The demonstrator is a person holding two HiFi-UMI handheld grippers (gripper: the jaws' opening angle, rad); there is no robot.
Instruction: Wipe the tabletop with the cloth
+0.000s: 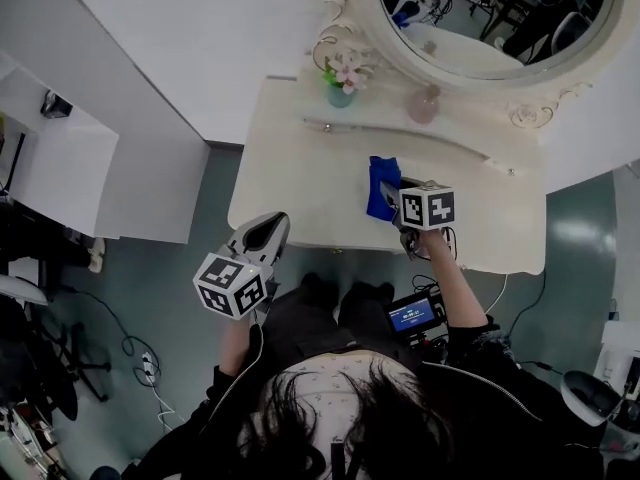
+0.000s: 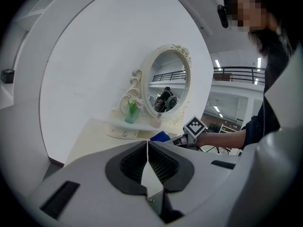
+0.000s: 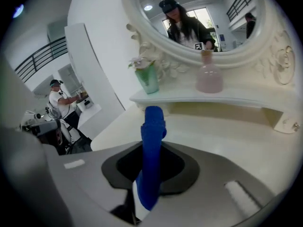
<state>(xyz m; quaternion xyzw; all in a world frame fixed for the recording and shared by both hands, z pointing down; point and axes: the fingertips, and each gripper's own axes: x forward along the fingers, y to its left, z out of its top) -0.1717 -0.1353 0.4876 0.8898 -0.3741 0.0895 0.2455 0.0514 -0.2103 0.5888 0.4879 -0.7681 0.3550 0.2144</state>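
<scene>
Cream-white and glossy, the vanity counter [image 1: 290, 178] stands against a white wall and carries an oval mirror in an ornate carved cream frame [image 1: 352, 8]. On the narrow raised shelf [image 3: 246, 97] right under the mirror sit a small green glass vase of pale pink flowers [image 1: 340, 90], below the mirror's left edge, and a rounded pink glass bottle [image 1: 424, 106], below its middle.

The folded deep-blue cloth [image 1: 381, 184] is in front of the mirror, out over the counter's open top. The right tongs [image 3: 150, 161] are clenched on it, with a strip of it sticking up from between the dark pads. Whether the cloth touches the counter cannot be told.

The left tongs [image 2: 147, 149] are clenched with nothing between them, their ribbed pads meeting. They are held well in front of the mirror and off to its left.
</scene>
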